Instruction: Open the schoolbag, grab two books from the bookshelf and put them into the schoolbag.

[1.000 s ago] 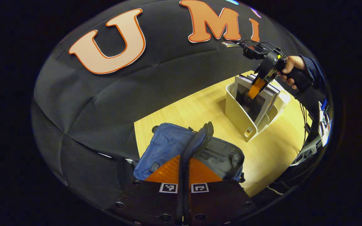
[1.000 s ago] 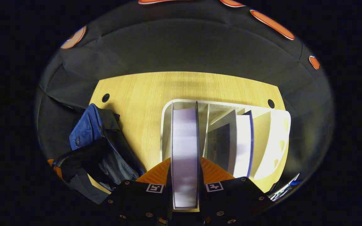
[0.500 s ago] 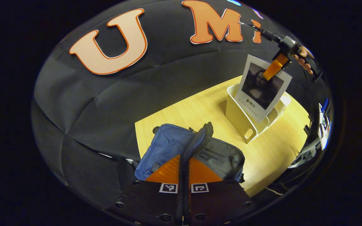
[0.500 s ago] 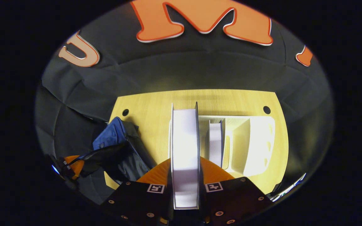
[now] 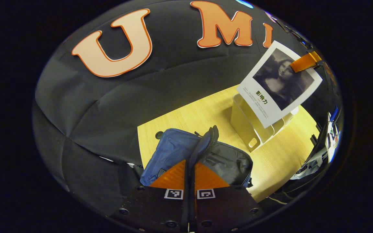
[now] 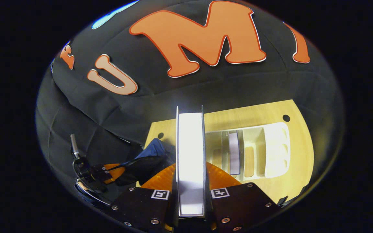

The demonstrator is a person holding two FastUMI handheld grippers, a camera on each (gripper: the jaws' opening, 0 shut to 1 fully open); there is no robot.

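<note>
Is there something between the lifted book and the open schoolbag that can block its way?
Nothing visible. The book, shut in the right gripper, hangs above the bookshelf; only bare table separates it from the schoolbag, which the left gripper holds open.

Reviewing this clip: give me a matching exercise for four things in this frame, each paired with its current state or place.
Things:
1. schoolbag
2. book with the portrait cover
3. bookshelf
4. second book

States:
A. standing in a rack slot
B. lifted in the air, clamped by the right gripper
C. on the table, its flap pinched by the left gripper
D. white rack on the table

Pairs: 1-C, 2-B, 3-D, 4-A
</note>
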